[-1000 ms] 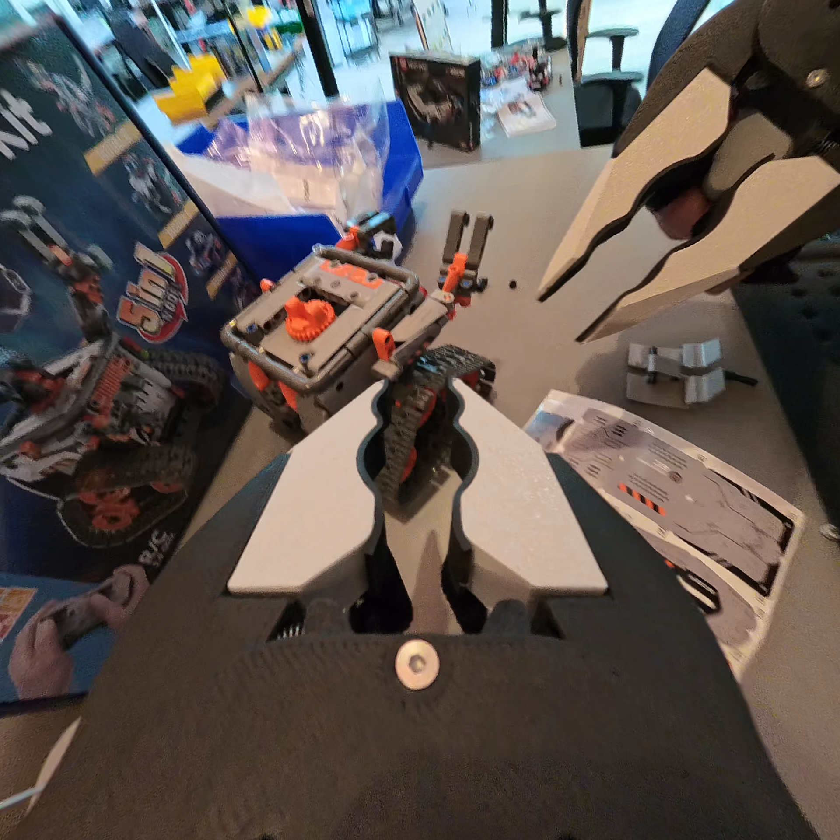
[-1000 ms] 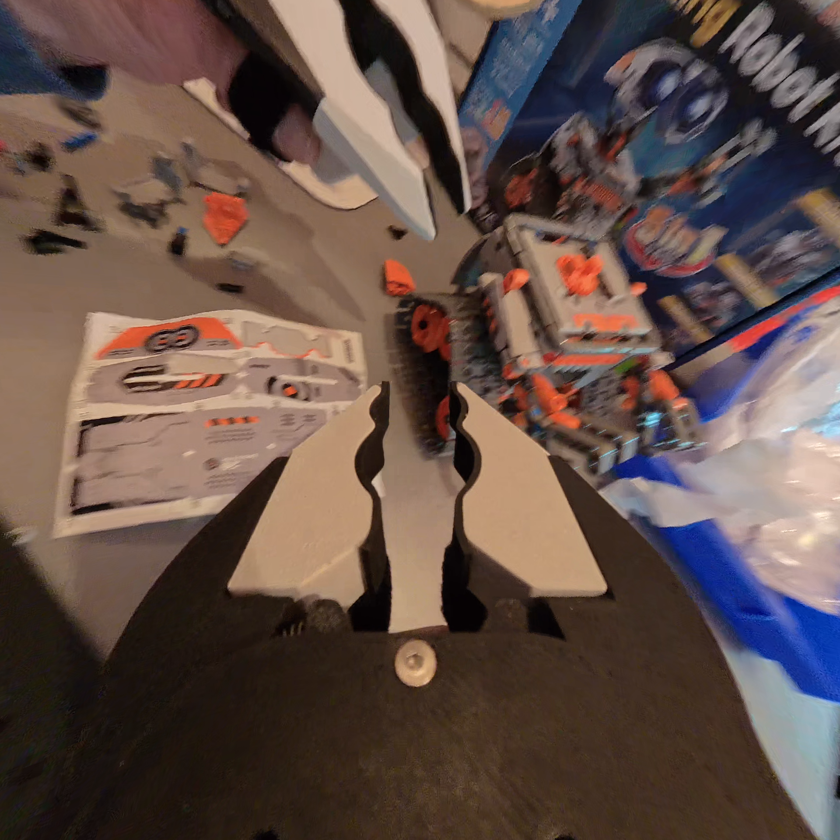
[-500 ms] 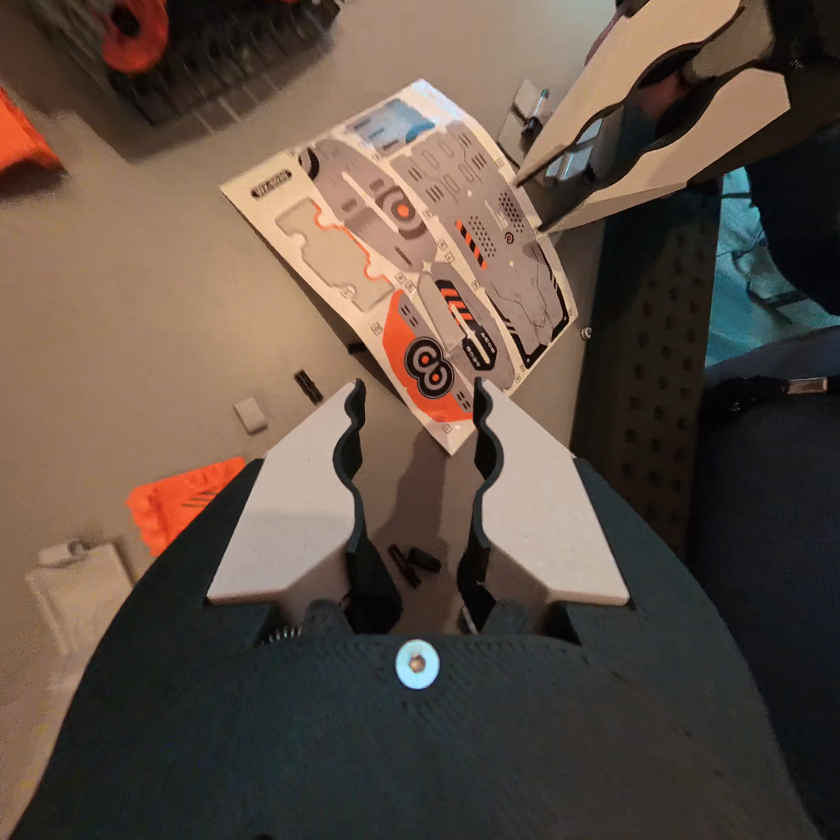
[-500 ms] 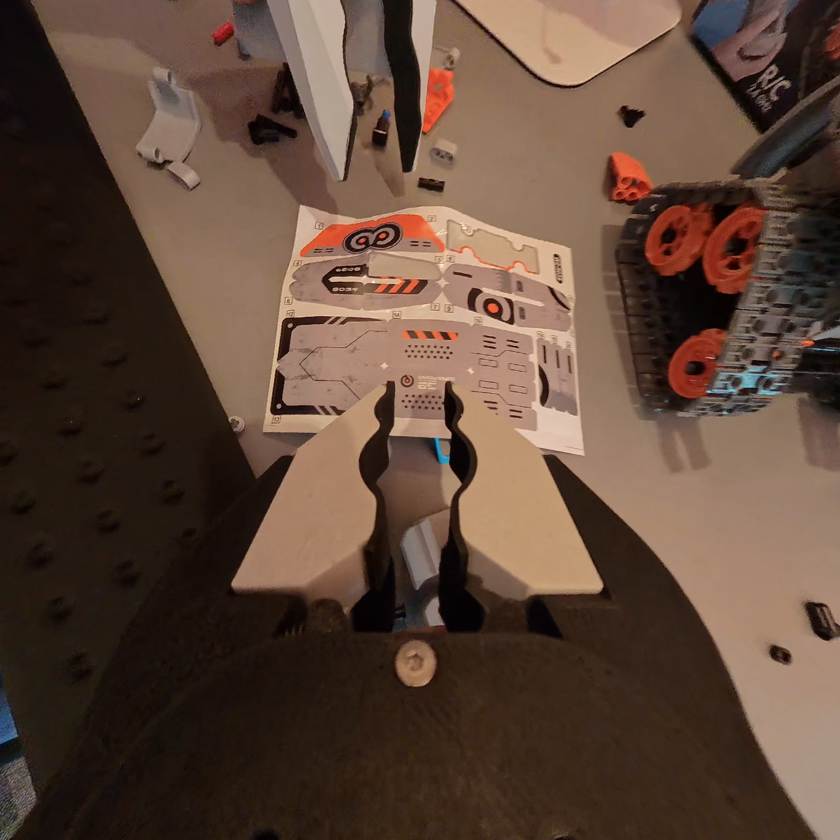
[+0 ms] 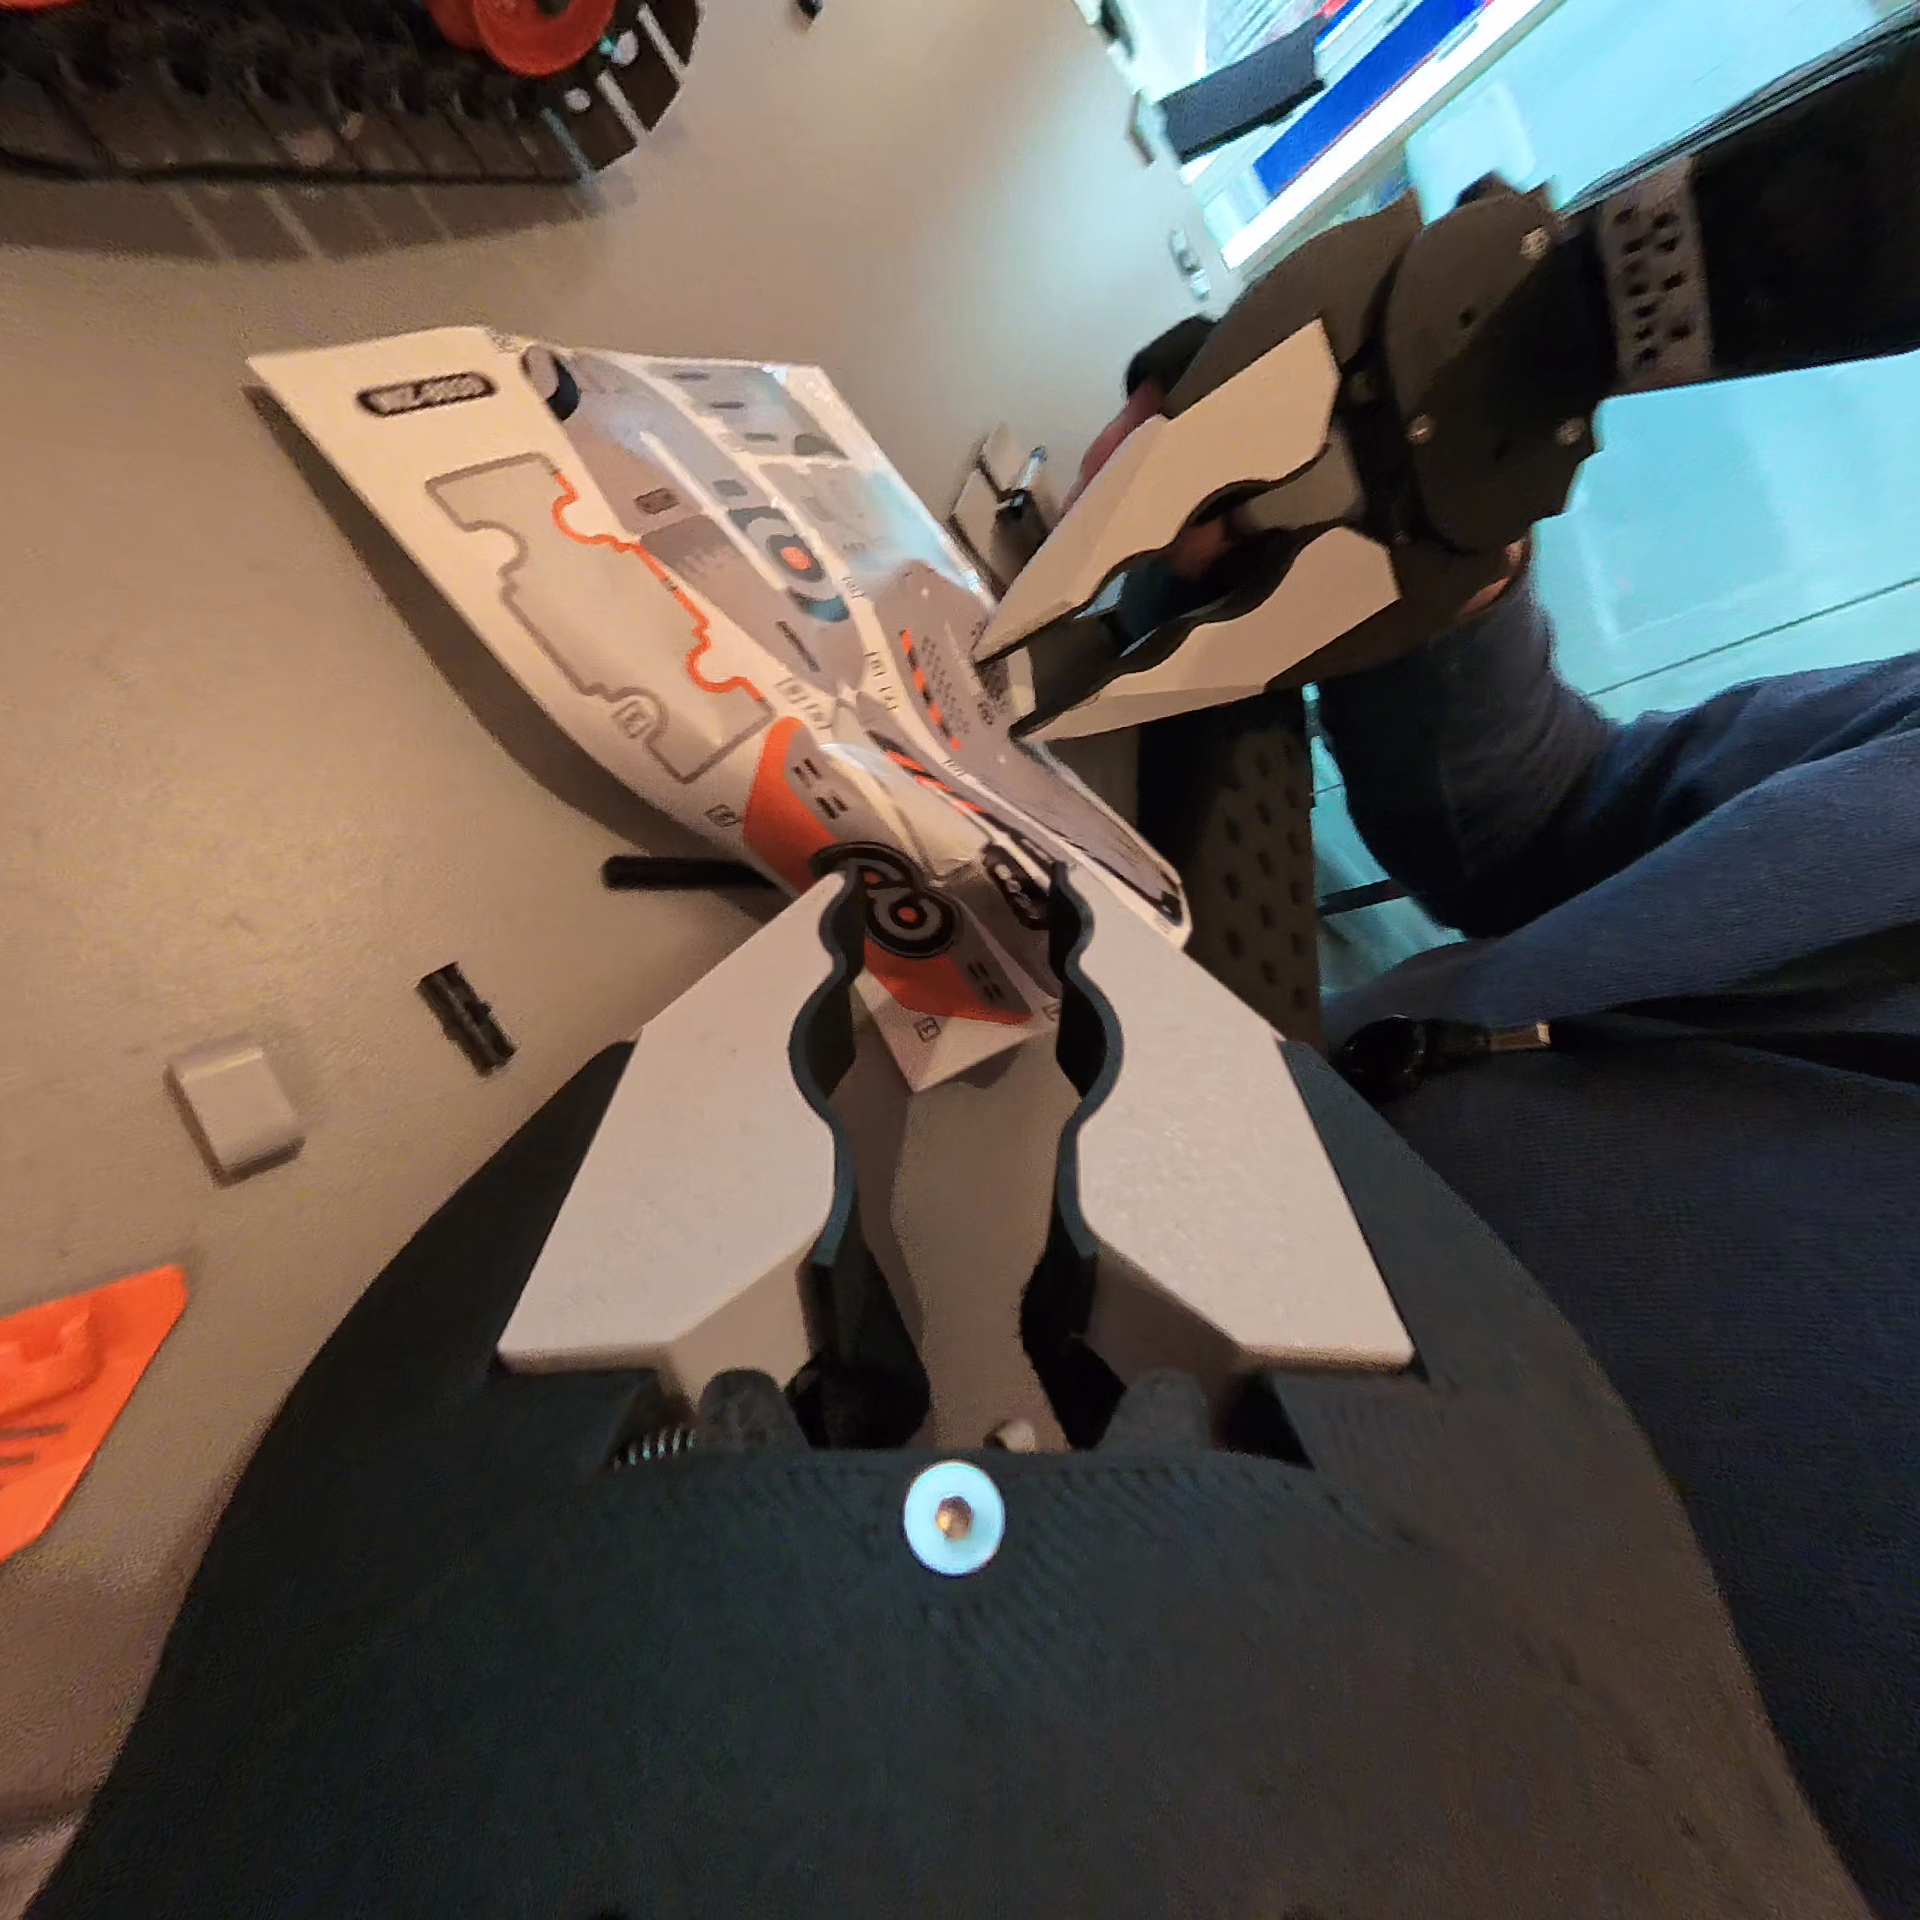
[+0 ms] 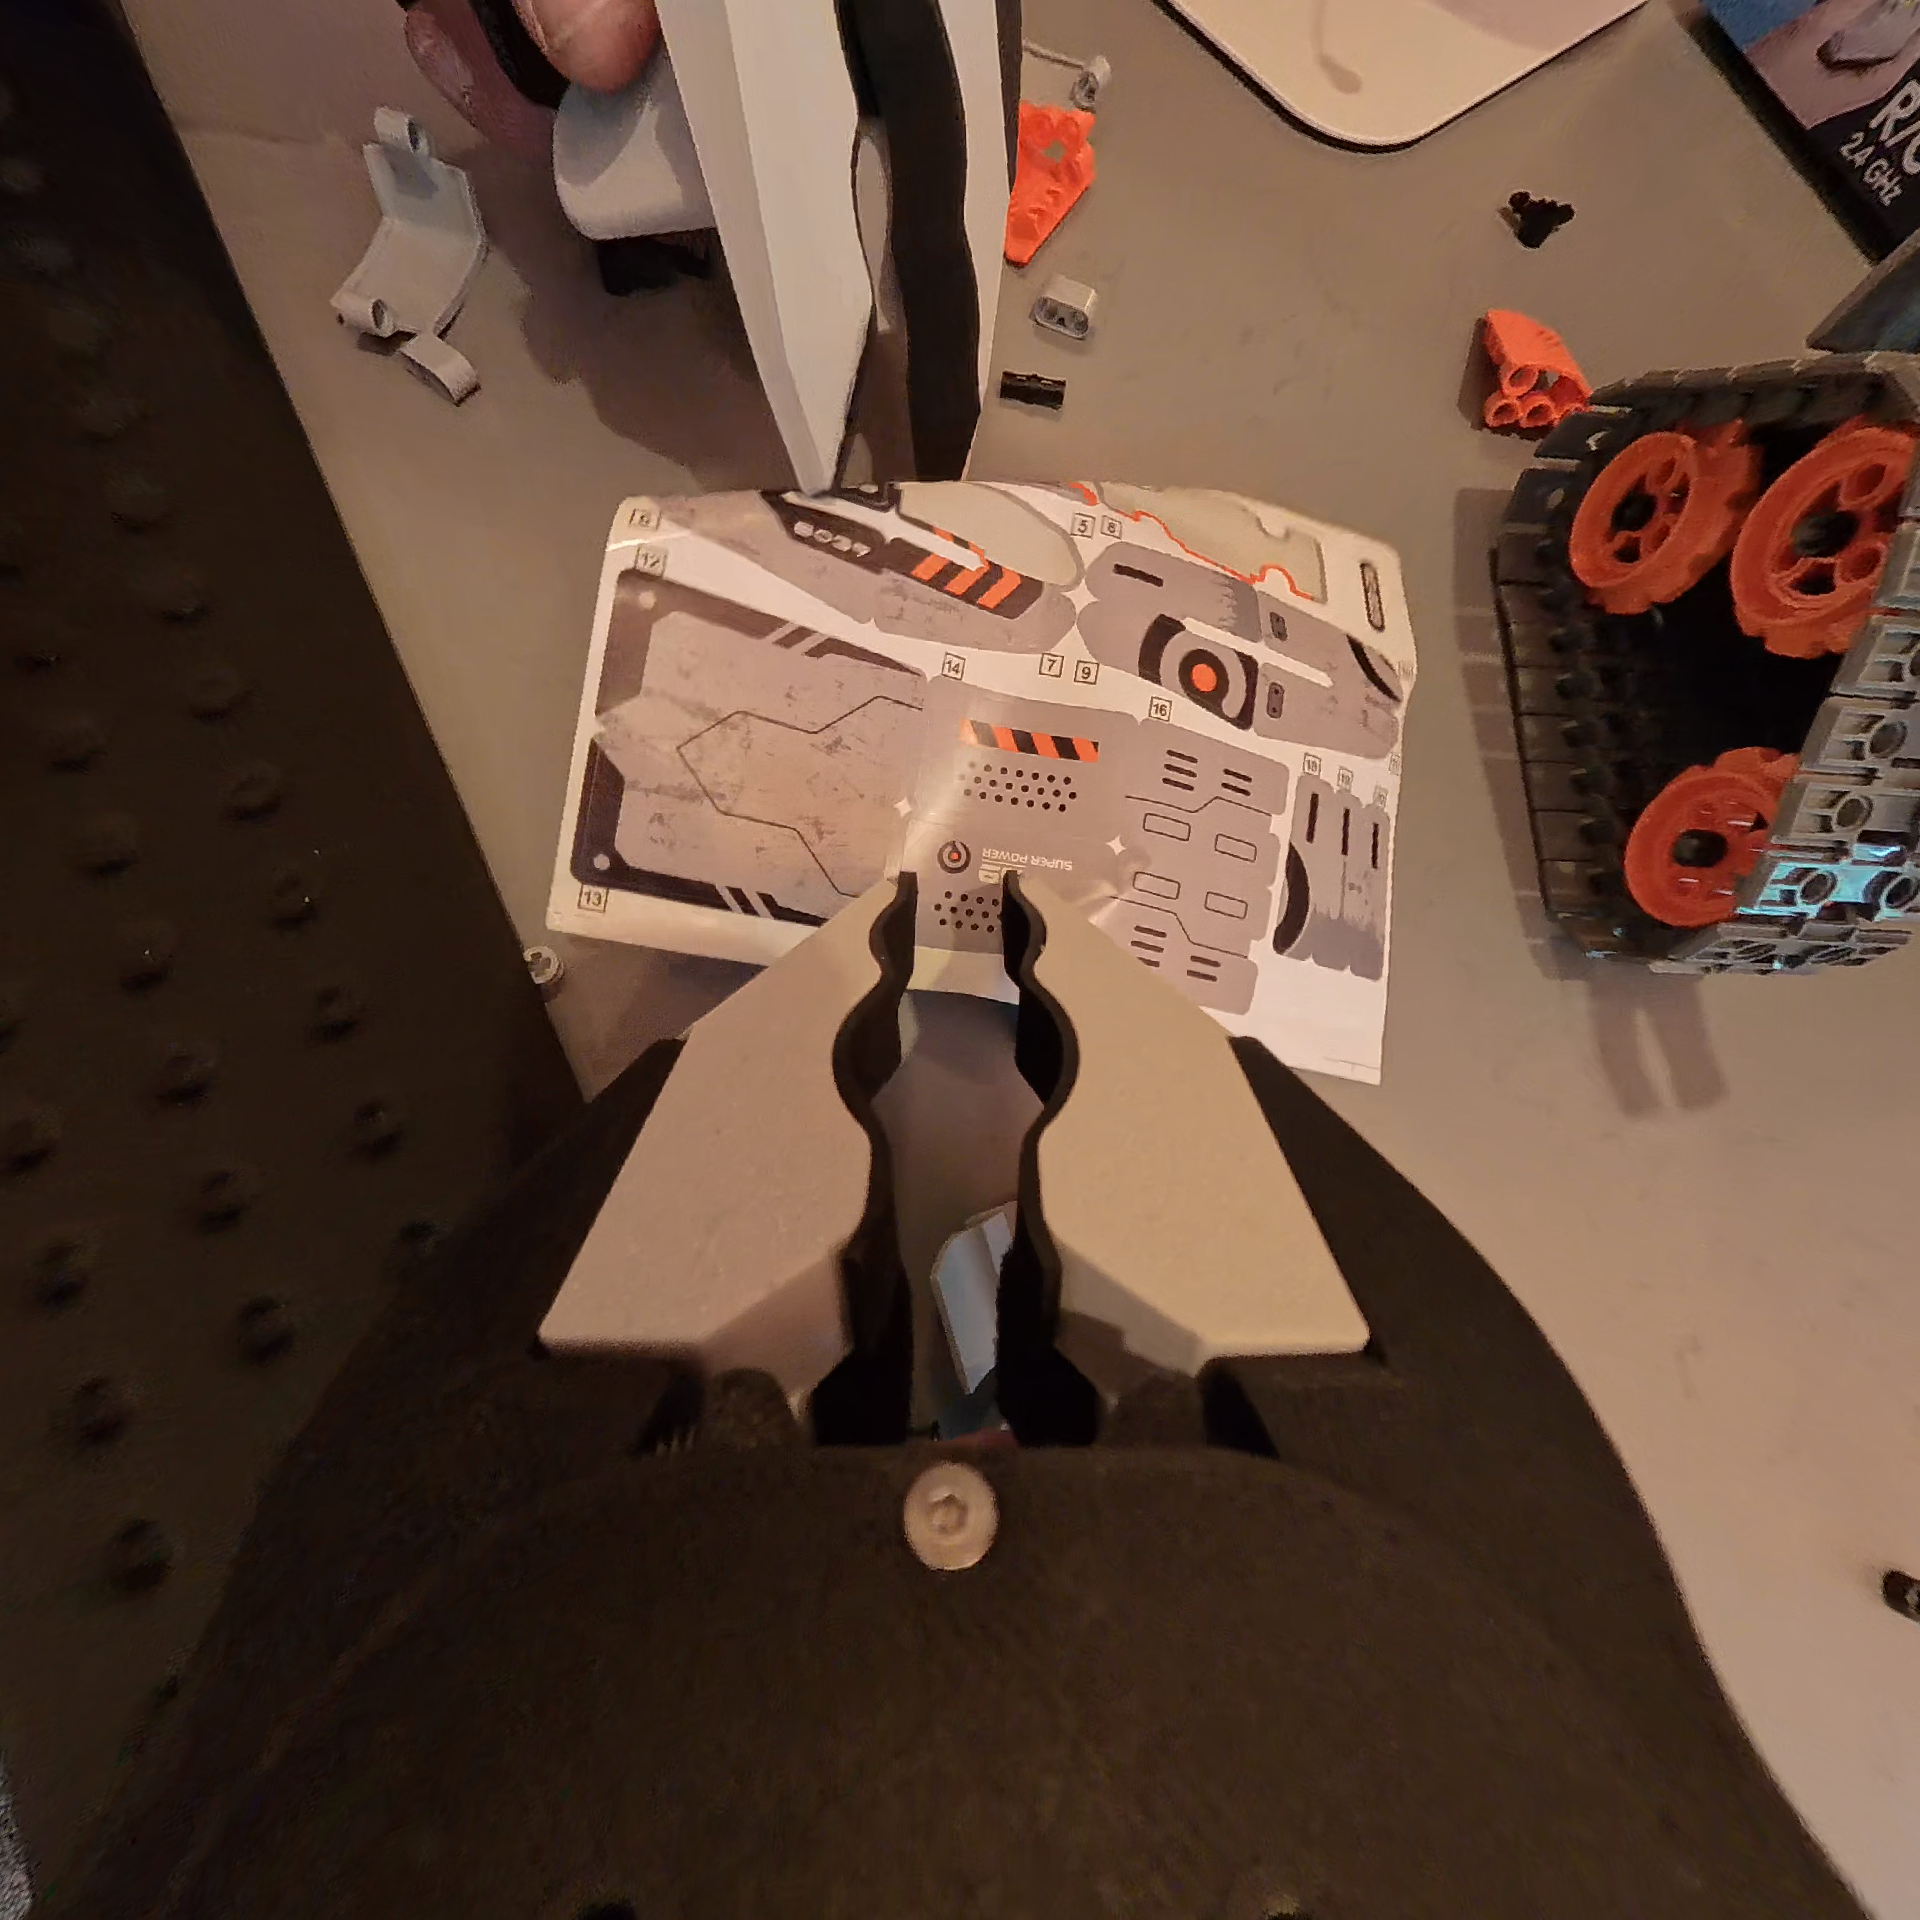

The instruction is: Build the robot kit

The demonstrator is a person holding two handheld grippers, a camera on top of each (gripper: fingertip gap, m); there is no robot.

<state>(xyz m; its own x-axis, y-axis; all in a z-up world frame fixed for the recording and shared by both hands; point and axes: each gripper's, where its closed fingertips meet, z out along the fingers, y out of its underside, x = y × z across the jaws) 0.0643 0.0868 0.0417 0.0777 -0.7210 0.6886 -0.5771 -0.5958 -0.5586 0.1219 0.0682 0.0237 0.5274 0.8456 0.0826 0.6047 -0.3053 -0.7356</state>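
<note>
Two claws meet on one sticker sheet (image 6: 997,748), and that shared hold is where trouble could start. Ahead of the left gripper (image 5: 951,914) the near end of the sheet curls up off the grey table (image 5: 239,727); its fingers stand apart on either side of the orange corner, tips at the sheet's edges — released, not pinching as far as the left wrist view shows. The right gripper (image 6: 956,894) has its fingers a narrow gap apart with the tips down on the sheet's near edge; whether they actually nip the paper I cannot tell.

Judging from this, the sheet is thin and already bowed — if both claws close and pull away from each other it may crease or tear, and a tip dragged across the glossy face could lift or scuff a sticker. If only one claw bites, the sheet may pivot and slide from the other.

Just left of the left gripper lie a small black pin (image 5: 464,1016) and a grey tile (image 5: 234,1110); to the right of the right gripper stands the tracked model (image 6: 1714,675) with orange wheels, near enough that a swung sheet could brush it.
</note>
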